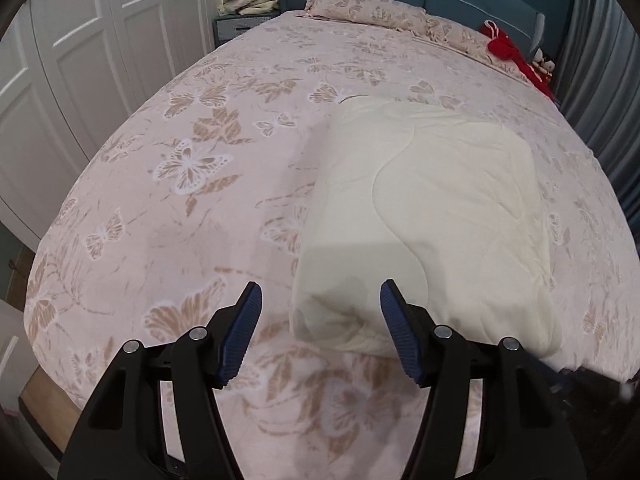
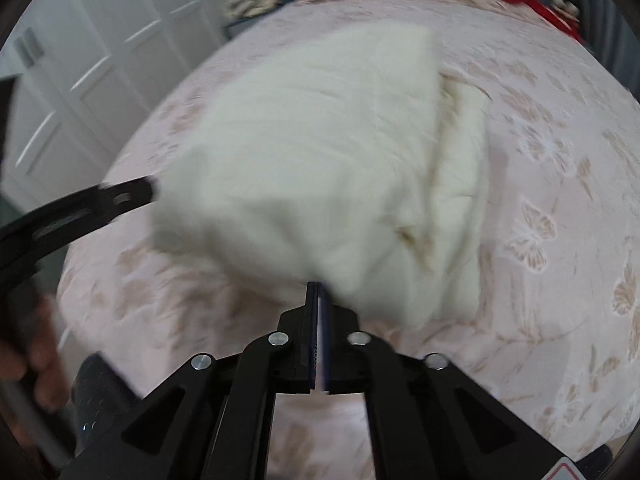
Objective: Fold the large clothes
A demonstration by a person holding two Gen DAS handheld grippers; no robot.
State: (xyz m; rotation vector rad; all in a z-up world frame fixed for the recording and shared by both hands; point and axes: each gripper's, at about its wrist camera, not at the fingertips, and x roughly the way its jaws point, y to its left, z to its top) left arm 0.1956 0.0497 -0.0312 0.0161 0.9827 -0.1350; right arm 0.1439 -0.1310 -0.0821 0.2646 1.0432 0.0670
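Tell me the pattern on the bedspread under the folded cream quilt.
Pale pink bedspread with tan and white butterflies and leaves, sharpest in the left wrist view.

Left gripper point(image 1: 321, 300) at lower centre of its frame, jaws spread, nothing between the pads. Right gripper point(image 2: 319, 292) at lower centre, jaws closed flat together. Blurred hand point(image 2: 38, 364) at lower left edge of right wrist view.

So the folded cream quilted blanket point(image 1: 432, 216) sits on the pink butterfly-print bedspread point(image 1: 168, 208), right of middle. Matching pillow point(image 1: 368, 12) lies behind it, red garment point(image 1: 508, 46) at the far right.
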